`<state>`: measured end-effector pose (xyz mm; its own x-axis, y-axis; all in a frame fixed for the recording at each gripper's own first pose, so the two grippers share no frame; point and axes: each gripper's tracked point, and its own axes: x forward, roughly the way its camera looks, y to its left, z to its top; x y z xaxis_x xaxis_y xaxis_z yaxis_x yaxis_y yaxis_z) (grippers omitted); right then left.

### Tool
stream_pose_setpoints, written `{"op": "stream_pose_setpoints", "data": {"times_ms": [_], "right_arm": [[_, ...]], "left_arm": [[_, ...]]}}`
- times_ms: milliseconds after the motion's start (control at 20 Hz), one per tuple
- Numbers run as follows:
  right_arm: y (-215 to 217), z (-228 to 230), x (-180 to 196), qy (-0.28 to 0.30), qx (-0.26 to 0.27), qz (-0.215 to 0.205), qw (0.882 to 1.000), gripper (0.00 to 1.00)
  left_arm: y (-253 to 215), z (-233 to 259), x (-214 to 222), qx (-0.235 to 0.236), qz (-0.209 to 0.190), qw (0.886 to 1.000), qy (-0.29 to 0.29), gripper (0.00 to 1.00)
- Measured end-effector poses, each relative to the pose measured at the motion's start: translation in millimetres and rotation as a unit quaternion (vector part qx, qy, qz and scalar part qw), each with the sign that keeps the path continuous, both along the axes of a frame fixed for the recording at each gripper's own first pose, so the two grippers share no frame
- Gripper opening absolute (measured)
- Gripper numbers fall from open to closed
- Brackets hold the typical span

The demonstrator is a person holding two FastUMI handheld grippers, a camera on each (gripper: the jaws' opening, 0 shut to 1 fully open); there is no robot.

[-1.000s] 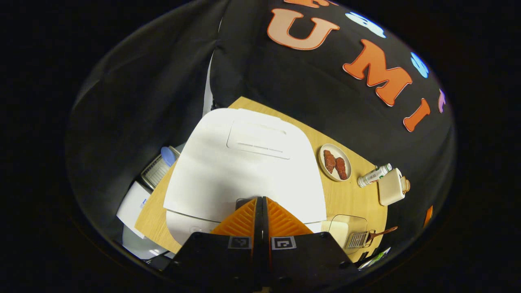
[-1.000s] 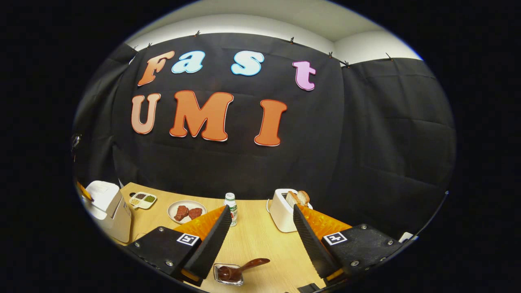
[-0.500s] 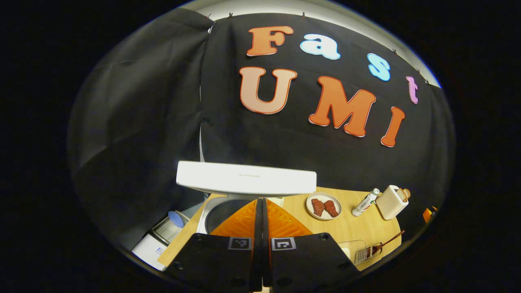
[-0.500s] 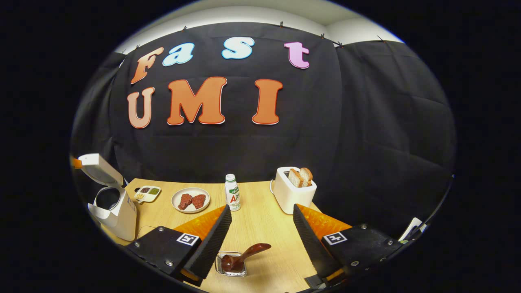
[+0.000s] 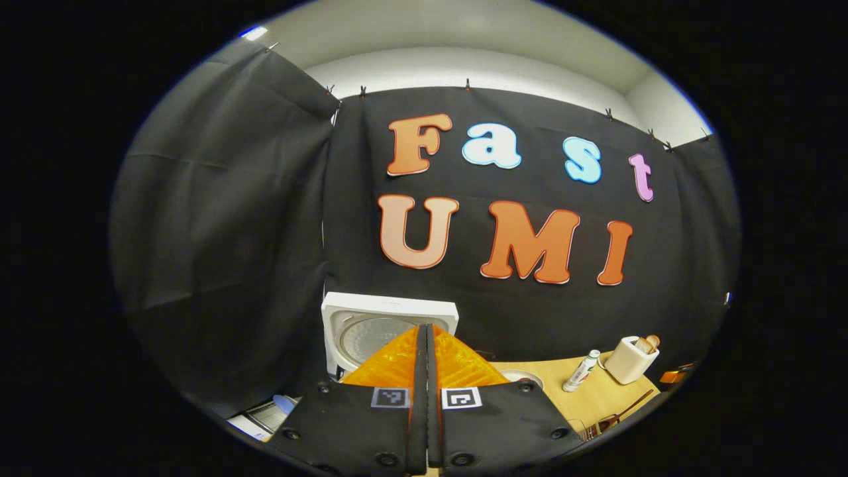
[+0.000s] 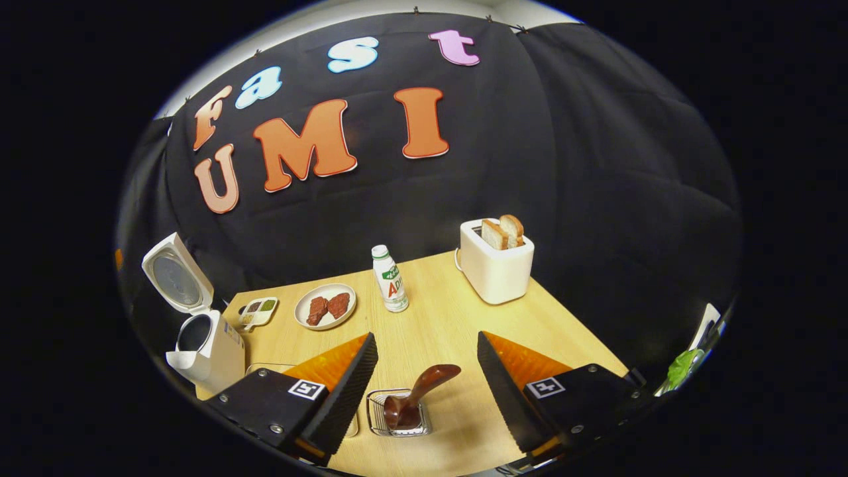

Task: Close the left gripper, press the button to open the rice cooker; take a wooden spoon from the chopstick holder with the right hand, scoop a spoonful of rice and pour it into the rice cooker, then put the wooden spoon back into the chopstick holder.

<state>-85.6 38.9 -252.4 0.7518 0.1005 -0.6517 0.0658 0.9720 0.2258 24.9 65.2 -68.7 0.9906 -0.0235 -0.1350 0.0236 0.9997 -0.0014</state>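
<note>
We see the left tongs [image 5: 426,351] pressed together before the open rice cooker [image 5: 387,324]; the right tongs [image 6: 427,361] are spread above the wooden spoon [image 6: 417,394], with a bottle [image 6: 389,278] and toaster [image 6: 495,265] beyond.

Wooden table [image 6: 464,331] carries rice cooker [image 6: 209,341], plate [image 6: 324,307], bottle [image 6: 390,279], toaster [image 6: 495,265].

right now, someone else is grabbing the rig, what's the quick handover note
Left gripper: shut, holding nothing.
Right gripper: open, holding nothing, above the wooden spoon.
Rice cooker: lid up, at the table's left end.
Spoon stands in the chopstick holder.
Done: cooker opened.
Left: grip the spoon, scoop rice, pour it into the cooker, return the spoon.
</note>
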Motion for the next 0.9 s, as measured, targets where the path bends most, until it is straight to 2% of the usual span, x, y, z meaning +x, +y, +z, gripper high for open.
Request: {"op": "stream_pose_setpoints", "data": {"times_ms": [150,500,650,700,750,850,900], "right_arm": [[10,-19,-7,0.021,0.029,0.006,0.999,0.94],[20,-63,-11,0.070,0.065,0.002,0.995,0.95],[22,-75,-8,0.078,0.079,-0.003,0.994,0.94],[23,-78,-7,0.081,0.085,-0.006,0.993,0.93],[23,-80,-8,0.081,0.091,-0.007,0.992,0.91],[24,-82,-4,0.077,0.106,-0.016,0.991,0.85],[25,-85,-3,0.078,0.112,-0.019,0.990,0.79]], "left_arm": [[-10,14,-12,0.019,0.002,0.999,-0.029,0.04],[-52,40,-41,0.047,-0.025,0.996,-0.071,0.07],[-68,46,-51,0.044,-0.033,0.995,-0.079,0.27],[-76,46,-53,0.041,-0.040,0.995,-0.082,0.43],[-78,49,-56,0.042,-0.038,0.995,-0.086,0.44],[-81,50,-61,0.046,-0.037,0.994,-0.092,0.56],[-86,50,-64,0.046,-0.038,0.994,-0.093,0.58]]}}
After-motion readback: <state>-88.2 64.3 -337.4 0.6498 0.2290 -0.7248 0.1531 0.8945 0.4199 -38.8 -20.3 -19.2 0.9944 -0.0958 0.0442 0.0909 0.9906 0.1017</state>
